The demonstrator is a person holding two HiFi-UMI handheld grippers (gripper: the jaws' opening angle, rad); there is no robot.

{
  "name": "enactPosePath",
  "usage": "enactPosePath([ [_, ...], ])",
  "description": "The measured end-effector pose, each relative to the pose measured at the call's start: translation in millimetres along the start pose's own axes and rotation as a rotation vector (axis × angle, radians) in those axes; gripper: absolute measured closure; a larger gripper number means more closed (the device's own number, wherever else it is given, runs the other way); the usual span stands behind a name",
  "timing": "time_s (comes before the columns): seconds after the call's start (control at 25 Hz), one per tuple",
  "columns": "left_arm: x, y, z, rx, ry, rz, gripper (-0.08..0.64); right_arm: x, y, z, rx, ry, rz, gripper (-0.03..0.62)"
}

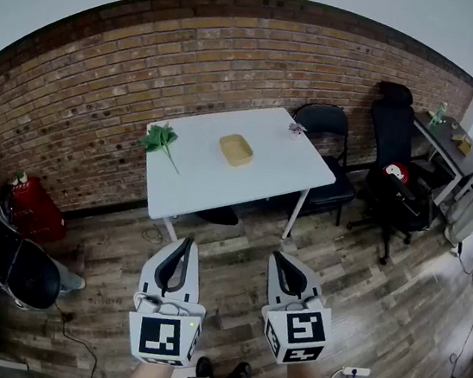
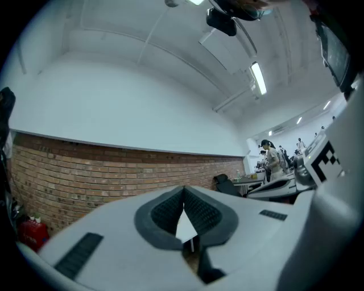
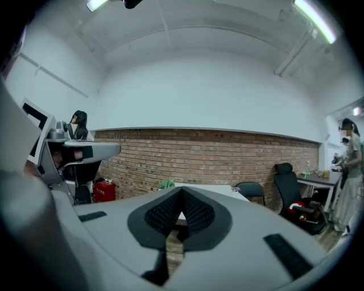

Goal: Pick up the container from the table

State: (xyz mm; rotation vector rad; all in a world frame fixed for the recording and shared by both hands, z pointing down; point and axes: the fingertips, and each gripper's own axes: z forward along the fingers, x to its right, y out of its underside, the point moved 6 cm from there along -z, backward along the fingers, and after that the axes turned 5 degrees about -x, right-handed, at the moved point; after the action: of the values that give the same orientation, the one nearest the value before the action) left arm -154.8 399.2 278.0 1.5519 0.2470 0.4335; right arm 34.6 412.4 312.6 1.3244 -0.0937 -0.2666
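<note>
Brick wall behind, rough red courses; plank wood floor, matte and worn. White table stands against the wall, smooth flat top on thin legs; black folding chair by its right edge. Left gripper and right gripper are held low over the floor, well apart from the table; both have jaws closed pad to pad with nothing between them, ribbed black pads in grey shells. Container sits near the table's middle, toward the far edge: tan, shallow, square with rounded corners, open top, apparently thin-walled. Green leafy sprig lies at the far left corner. Risk, judged: closed jaws would only shove the container along the slick top; a low rim offers little bite and could slip or tip.
</note>
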Motion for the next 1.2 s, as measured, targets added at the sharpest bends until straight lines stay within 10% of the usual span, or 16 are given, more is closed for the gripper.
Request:
enactPosePath([
  [0.36, -9.2, -4.0, -5.0, 0.019, 0.009, -0.004, 0.551, -9.5, -4.3, -0.1, 0.023, -0.011, 0.026, 0.591],
  [0.44, -12.4, -3.6, -6.9, 0.021, 0.009, -0.004, 0.551, -13.6, -5.6, 1.4, 0.022, -0.053, 0.045, 0.352],
  [1.2, -45.1, 25.9, 16.9, -0.031, 0.091, 0.0, 0.551, -17.8, -7.3, 26.6, 0.019, 0.067, 0.023, 0.377],
])
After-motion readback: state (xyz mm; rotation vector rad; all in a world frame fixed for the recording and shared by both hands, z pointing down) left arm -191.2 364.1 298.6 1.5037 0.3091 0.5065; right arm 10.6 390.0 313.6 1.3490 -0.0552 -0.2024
